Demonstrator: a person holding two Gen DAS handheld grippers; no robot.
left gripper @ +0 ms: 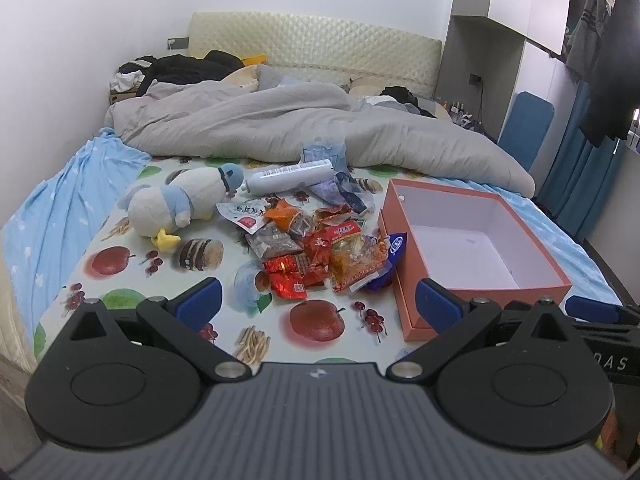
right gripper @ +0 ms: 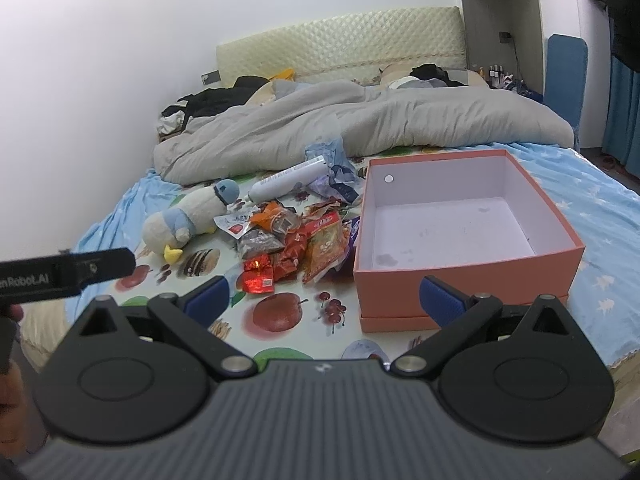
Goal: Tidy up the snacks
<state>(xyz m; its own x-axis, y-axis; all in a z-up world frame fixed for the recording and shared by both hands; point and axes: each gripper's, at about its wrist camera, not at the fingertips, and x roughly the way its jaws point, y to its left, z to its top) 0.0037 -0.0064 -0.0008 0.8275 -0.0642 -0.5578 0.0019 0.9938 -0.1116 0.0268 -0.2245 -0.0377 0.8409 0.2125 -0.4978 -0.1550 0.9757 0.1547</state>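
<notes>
A pile of snack packets [left gripper: 320,248] lies on the fruit-print sheet [left gripper: 120,304], also in the right wrist view [right gripper: 296,244]. A pink box [left gripper: 472,240] with a white, empty inside stands to the right of the pile; it also shows in the right wrist view [right gripper: 460,232]. My left gripper [left gripper: 318,304] is open and empty, hovering near the pile's front edge. My right gripper [right gripper: 326,298] is open and empty, in front of the box's near left corner. The left gripper's body [right gripper: 68,272] shows at the left of the right wrist view.
A plush duck [left gripper: 180,204] and a white bottle [left gripper: 292,176] lie behind the pile, with crumpled wrappers [left gripper: 340,188]. A grey duvet [left gripper: 300,124] covers the far bed. A blue sheet [left gripper: 56,208] hangs at the left edge. Clothes hang at right.
</notes>
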